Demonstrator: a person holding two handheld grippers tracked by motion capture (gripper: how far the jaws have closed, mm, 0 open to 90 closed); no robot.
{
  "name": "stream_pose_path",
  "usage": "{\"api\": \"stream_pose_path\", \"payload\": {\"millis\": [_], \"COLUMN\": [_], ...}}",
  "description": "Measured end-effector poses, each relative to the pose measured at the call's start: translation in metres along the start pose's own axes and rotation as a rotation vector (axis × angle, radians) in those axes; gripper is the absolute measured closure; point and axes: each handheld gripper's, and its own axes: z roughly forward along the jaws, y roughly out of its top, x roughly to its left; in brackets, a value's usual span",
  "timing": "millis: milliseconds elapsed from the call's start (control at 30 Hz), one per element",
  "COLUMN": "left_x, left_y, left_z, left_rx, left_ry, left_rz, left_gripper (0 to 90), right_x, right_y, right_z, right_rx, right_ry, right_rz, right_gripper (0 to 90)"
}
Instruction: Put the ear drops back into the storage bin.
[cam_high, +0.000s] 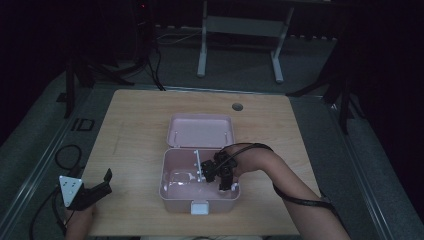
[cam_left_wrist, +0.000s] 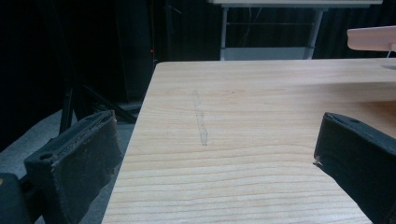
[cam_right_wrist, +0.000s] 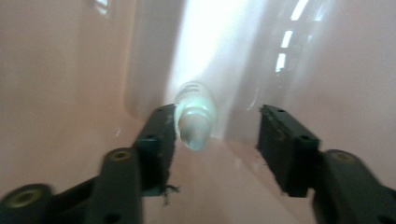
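Note:
An open pink plastic box (cam_high: 164, 186) stands at the middle of the wooden table (cam_high: 135, 125), its lid (cam_high: 201, 131) laid back behind it. My right gripper (cam_high: 223, 186) reaches down into the box's right part. In the right gripper view its jaws (cam_right_wrist: 217, 126) stand apart over the pink floor. A small pale, rounded capsule-like piece (cam_right_wrist: 194, 119) lies against the inner side of the left jaw, with a wide gap to the other jaw. My left gripper (cam_high: 110, 181) rests open at the table's near left corner, with bare wood between its jaws (cam_left_wrist: 215, 135).
A white divider (cam_high: 197, 162) and a clear glossy item (cam_high: 182, 177) sit inside the box, and a white latch (cam_high: 199, 207) is on its front. A cable hole (cam_high: 237, 106) lies at the far side. The table's left edge (cam_left_wrist: 135, 140) is close to my left gripper.

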Motion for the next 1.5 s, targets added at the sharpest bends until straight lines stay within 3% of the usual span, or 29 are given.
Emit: {"api": "stream_pose_path", "payload": {"millis": [133, 233, 333, 500, 533, 600, 833, 1167, 1500], "left_x": [0.000, 0.000, 0.000, 0.000, 0.000, 0.000, 0.000, 0.000, 0.000], "left_y": [0.000, 0.000, 0.000, 0.000, 0.000, 0.000, 0.000, 0.000, 0.000], "left_z": [0.000, 0.000, 0.000, 0.000, 0.000, 0.000, 0.000, 0.000, 0.000], "left_rx": [0.000, 0.000, 0.000, 0.000, -0.001, 0.000, 0.000, 0.000, 0.001], "left_ry": [0.000, 0.000, 0.000, 0.001, 0.001, 0.001, 0.000, 0.002, 0.000], "left_rz": [0.001, 0.001, 0.002, 0.002, 0.002, 0.002, 0.002, 0.003, 0.002], "left_gripper": [0.5, 0.5, 0.5, 0.5, 0.5, 0.4, 0.5, 0.5, 0.5], "right_x": [0.000, 0.001, 0.001, 0.003, 0.003, 0.003, 0.004, 0.007, 0.010], "right_y": [-0.005, -0.010, -0.015, -0.024, -0.031, -0.036, -0.062, -0.098, -0.127], "right_z": [-0.015, -0.025, -0.033, -0.044, -0.053, -0.058, -0.070, -0.058, -0.022], "right_rx": [-0.066, -0.086, -0.127, -0.174, -0.193, -0.216, -0.232, -0.244, -0.269], "right_ry": [-0.005, -0.025, -0.013, -0.020, -0.049, -0.057, -0.102, -0.131, -0.142], "right_rz": [0.028, 0.023, 0.042, 0.053, 0.069, 0.088, 0.149, 0.244, 0.340], "right_gripper": [29.4, 24.3, 20.0, 17.2, 16.4, 16.4, 16.6, 16.7, 16.7]}}
